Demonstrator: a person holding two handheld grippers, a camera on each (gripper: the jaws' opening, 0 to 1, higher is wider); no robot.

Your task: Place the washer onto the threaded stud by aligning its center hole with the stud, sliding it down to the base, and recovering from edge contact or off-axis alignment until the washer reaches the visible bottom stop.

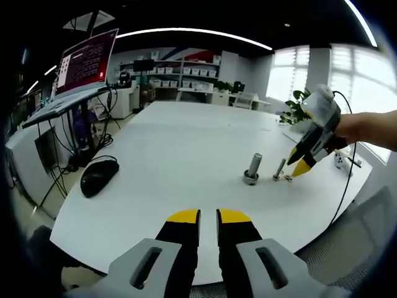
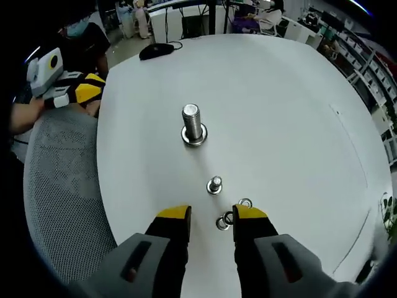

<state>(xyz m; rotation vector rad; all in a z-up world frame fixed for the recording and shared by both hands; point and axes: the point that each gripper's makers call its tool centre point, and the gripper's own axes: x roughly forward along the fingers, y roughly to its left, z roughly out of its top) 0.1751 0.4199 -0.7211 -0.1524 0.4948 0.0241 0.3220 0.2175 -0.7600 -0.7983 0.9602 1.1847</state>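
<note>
Yellow-tipped fingers (image 2: 173, 214) of the right gripper (image 2: 212, 214) are held apart with nothing between them, low over the white table (image 2: 298, 112). Small washers (image 2: 224, 220) lie on the table just beside the right-hand fingertip, one ring (image 2: 245, 202) showing past it. A small stud (image 2: 214, 184) stands just ahead of the jaws, and a larger threaded stud (image 2: 193, 124) stands farther on, upright, with a washer seen at its base. The left gripper (image 1: 208, 216) is seen with its fingers parted by a narrow gap, empty, well apart from the studs. A black mouse (image 1: 99, 175) rests near the table's edge, and a laptop (image 1: 84, 65) sits on a stand beyond it.
</note>
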